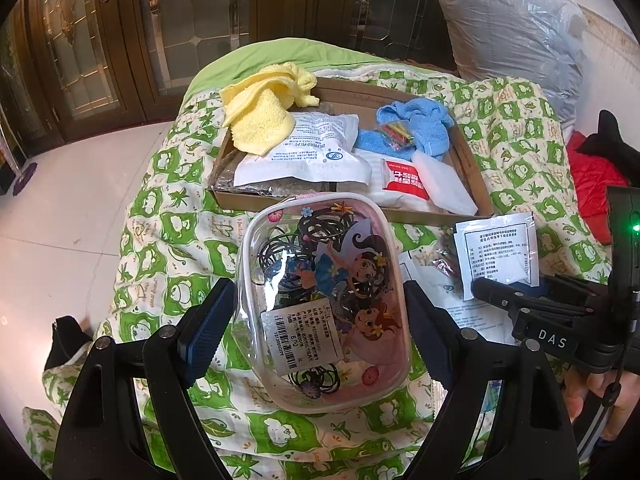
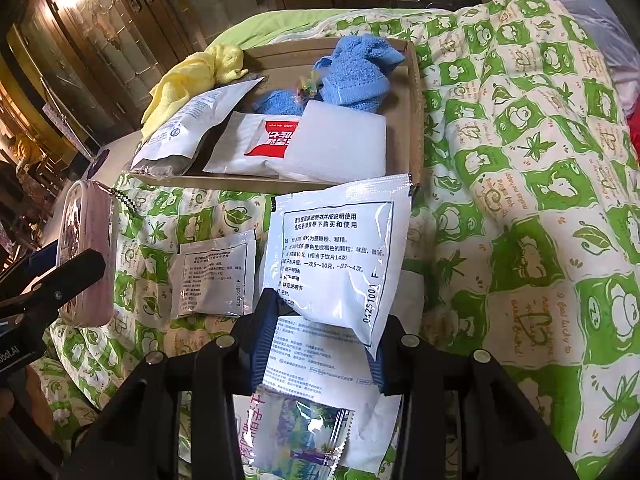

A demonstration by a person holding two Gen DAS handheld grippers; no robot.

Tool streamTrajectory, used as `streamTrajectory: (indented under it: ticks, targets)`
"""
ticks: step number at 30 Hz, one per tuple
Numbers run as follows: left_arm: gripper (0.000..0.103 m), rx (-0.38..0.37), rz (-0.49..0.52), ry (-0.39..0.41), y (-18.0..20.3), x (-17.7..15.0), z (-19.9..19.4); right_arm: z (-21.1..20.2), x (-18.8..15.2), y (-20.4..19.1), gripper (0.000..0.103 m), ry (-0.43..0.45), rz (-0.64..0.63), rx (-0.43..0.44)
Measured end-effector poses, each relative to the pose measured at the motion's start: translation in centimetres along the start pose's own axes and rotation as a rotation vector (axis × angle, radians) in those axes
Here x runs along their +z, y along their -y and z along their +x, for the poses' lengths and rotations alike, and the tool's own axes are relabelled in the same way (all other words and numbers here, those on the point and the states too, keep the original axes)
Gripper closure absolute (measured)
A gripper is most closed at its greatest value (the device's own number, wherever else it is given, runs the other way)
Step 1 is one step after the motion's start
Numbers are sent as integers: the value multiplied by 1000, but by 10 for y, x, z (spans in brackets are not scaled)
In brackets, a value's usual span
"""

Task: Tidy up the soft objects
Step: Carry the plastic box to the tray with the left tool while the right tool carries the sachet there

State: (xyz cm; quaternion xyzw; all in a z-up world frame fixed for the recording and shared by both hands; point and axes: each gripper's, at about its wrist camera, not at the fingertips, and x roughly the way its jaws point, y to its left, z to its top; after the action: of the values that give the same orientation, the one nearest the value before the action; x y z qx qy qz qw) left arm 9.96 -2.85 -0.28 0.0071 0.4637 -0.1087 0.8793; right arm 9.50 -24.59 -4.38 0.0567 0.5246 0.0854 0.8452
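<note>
My left gripper (image 1: 318, 292) is shut on a clear cartoon-print pouch (image 1: 324, 300) full of black hair ties and holds it over the green-and-white quilt (image 1: 168, 240). In the right wrist view the pouch (image 2: 86, 256) stands on edge at the far left. My right gripper (image 2: 324, 316) is shut on the lower corner of a white printed sachet (image 2: 336, 256). The same sachet (image 1: 498, 256) shows at the right of the left wrist view. Behind both lies a cardboard tray (image 1: 468, 168) with a yellow towel (image 1: 260, 116), a blue towel (image 1: 420, 128) and white packs (image 1: 312, 148).
A smaller sachet (image 2: 214, 276) lies flat on the quilt, left of the held one. A printed leaflet (image 2: 312, 360) and a colourful packet (image 2: 296, 436) lie under my right gripper. A white foam block (image 2: 340, 144) sits in the tray. A big plastic bag (image 1: 508, 28) stands at the back right. Tiled floor (image 1: 60, 208) lies to the left.
</note>
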Motion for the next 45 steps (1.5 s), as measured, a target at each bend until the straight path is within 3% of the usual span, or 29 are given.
streamTrajectory:
  ticks: [31,45]
  targets:
    - [19,11,48,25,6,38,3,-5,27,0,63,35,-25,-8]
    - [19,-44,58,-8,11,116,34,8,76,11,63,47,-34,-29]
